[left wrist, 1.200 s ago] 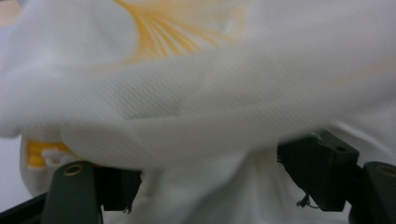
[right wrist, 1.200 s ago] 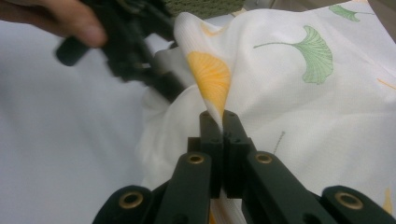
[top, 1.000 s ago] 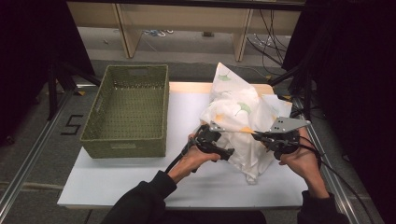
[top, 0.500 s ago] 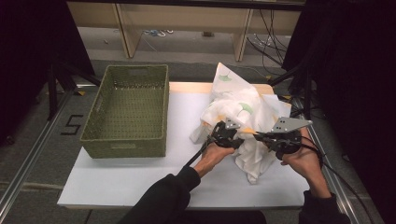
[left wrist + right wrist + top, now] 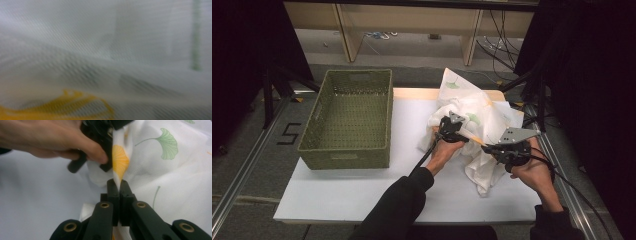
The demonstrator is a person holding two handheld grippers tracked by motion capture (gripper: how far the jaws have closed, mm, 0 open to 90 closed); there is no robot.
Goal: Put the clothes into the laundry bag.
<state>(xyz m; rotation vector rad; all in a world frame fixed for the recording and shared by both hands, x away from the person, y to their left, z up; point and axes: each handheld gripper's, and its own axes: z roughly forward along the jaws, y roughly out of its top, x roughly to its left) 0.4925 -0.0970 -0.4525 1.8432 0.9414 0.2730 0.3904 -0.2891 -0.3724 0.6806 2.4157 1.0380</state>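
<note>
A white cloth (image 5: 484, 112) printed with green and orange ginkgo leaves lies bunched on the right half of the white table (image 5: 357, 192). My right gripper (image 5: 488, 146) is shut on a thin fold of the cloth (image 5: 175, 182), its pads pinching the fabric at the tips (image 5: 117, 183). My left gripper (image 5: 455, 133) is pushed into the cloth just left of the right one, and its body (image 5: 103, 150) shows beside an orange leaf. Its jaws have just been opening. Blurred cloth (image 5: 100, 50) lies right against its camera, so I cannot tell if a fold sits between them.
A green woven basket (image 5: 349, 117) stands on the table's left half, with nothing showing inside it. Wooden shelf legs and loose cables are on the floor behind the table. Metal rails run along both sides of the table.
My left hand has moved right and farther from me, from the cloth's near left side into the middle of the bunch. The right hand and its hold on the cloth stay as they were.
</note>
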